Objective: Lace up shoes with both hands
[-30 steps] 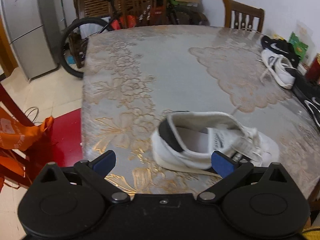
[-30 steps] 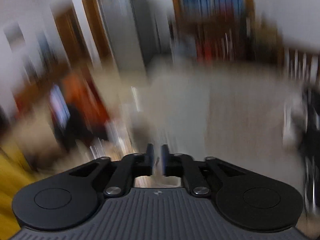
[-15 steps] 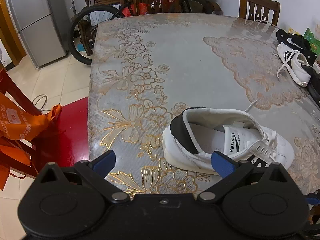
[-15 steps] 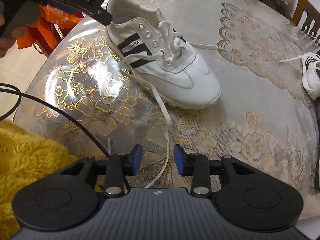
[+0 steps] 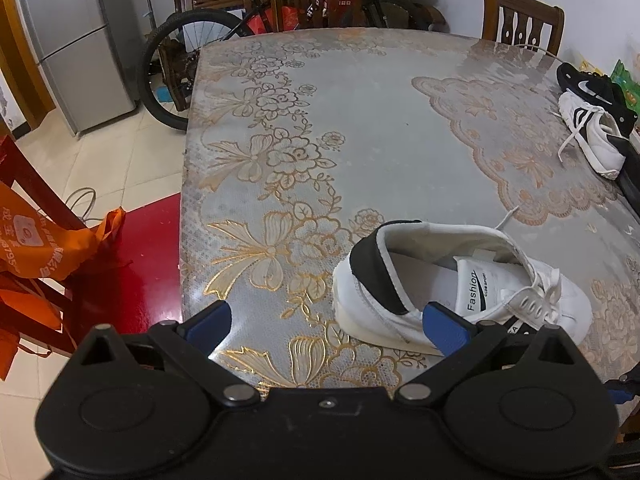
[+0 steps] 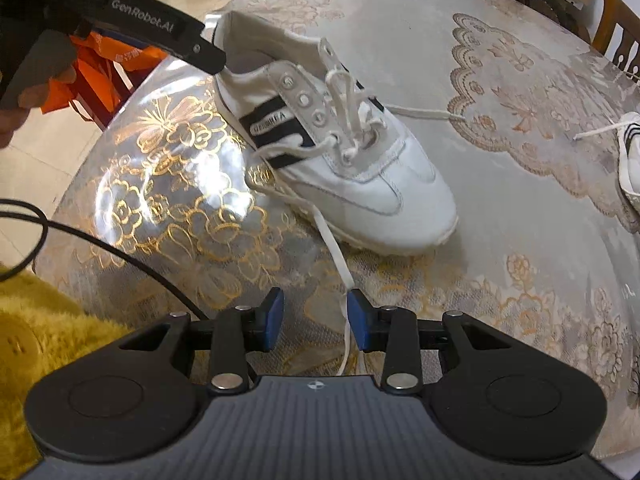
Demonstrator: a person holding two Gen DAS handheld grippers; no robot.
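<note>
A white sneaker with black stripes lies on the table, heel toward the left gripper, several upper eyelets unlaced. Seen from the left wrist, the sneaker shows its heel and tongue. One loose lace end runs from its near side down between my right gripper's fingers, close to the right pad. That gripper is open and not closed on the lace. The other lace end lies on the table beyond the sneaker. My left gripper is wide open, its right finger by the heel; one of its fingers shows in the right wrist view.
The flowered tablecloth covers a table with a rounded near edge. Another white sneaker and a black one lie at the far right. A cable crosses the near-left corner. Chairs, a bicycle and an orange bag stand around.
My right gripper went from shut to open and swung down toward the sneaker, with the lace now between its fingers. The left view rose and shifted slightly; the sneaker stayed put.
</note>
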